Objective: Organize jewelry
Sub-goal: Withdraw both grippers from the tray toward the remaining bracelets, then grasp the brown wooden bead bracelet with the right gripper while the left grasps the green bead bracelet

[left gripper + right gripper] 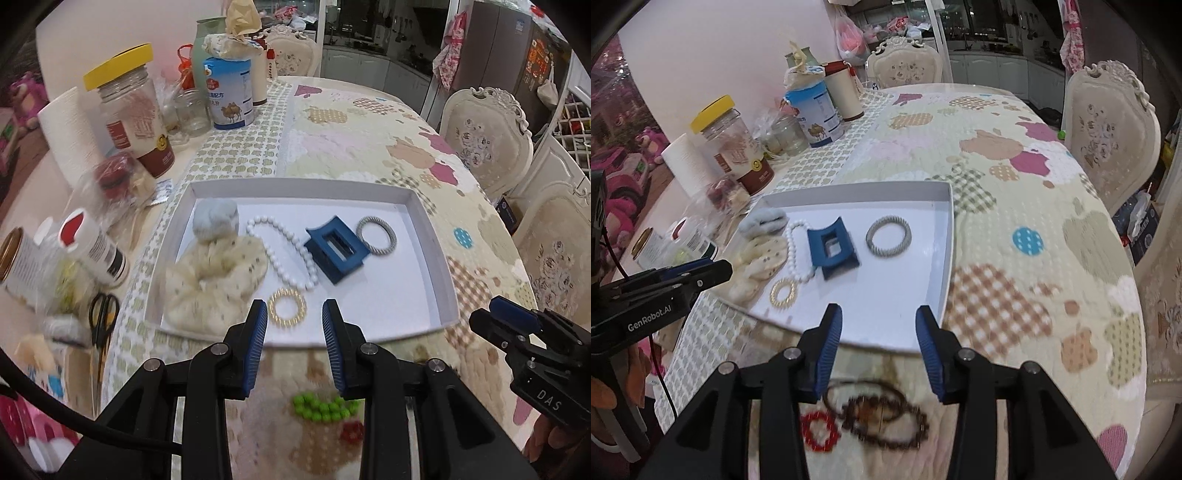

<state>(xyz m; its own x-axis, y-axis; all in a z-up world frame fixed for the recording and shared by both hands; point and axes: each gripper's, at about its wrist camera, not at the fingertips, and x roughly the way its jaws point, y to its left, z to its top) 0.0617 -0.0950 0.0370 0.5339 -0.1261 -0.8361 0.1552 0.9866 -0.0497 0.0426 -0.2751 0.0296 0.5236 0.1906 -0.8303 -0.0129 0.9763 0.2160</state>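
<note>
A white tray [439,258] holds a blue hair claw [336,248], a white bead bracelet [284,251], a gold ring bracelet [287,306], a grey coiled hair tie [377,235], a cream scrunchie [218,280] and a grey fluffy tie [215,220]. My left gripper [294,314] is open and empty above the tray's near edge. A green bead bracelet [325,406] lies on the cloth below it. My right gripper [879,317] is open and empty over the tray's [945,251] near right corner. A red bracelet [819,430] and a brown bead bracelet [886,419] lie below it.
Jars, a milk-powder can [229,94], a paper roll [68,133], bottles and scissors [103,317] crowd the table's left side. Chairs [487,136] stand at the right. The patterned tablecloth [1015,184] spreads right of the tray.
</note>
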